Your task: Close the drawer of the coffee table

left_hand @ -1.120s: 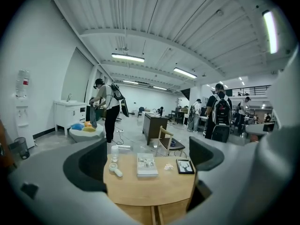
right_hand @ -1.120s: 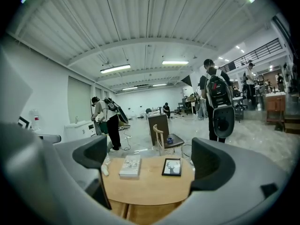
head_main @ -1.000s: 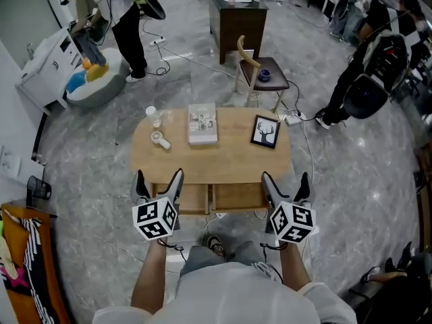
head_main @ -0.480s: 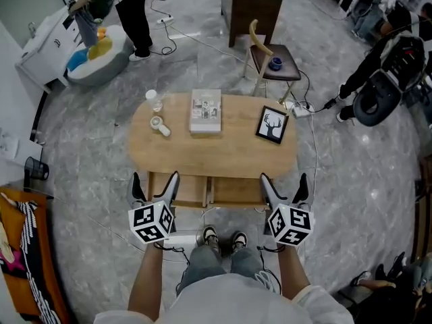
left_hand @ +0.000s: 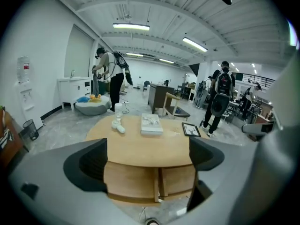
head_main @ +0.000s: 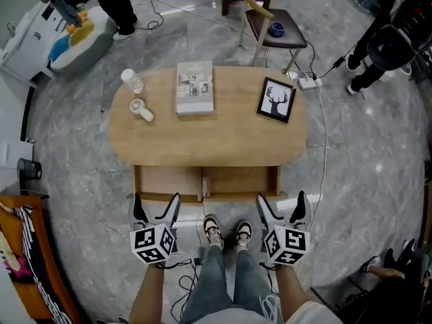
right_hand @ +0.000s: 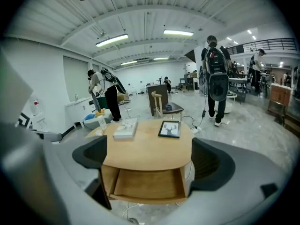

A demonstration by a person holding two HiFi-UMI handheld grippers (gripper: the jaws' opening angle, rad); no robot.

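Under the coffee table [head_main: 209, 137], two drawers [head_main: 237, 179] stand open; left gripper [head_main: 157, 201] and right gripper [head_main: 281, 198] jaws spread.

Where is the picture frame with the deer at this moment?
In the head view, the picture frame is on the coffee table, at its far right part, right of the book and near the chair.

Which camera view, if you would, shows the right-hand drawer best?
The right gripper view: the right-hand drawer sits centred, its floor plainly visible. The head view shows it from above, partly under the tabletop; the left gripper view, off-centre.
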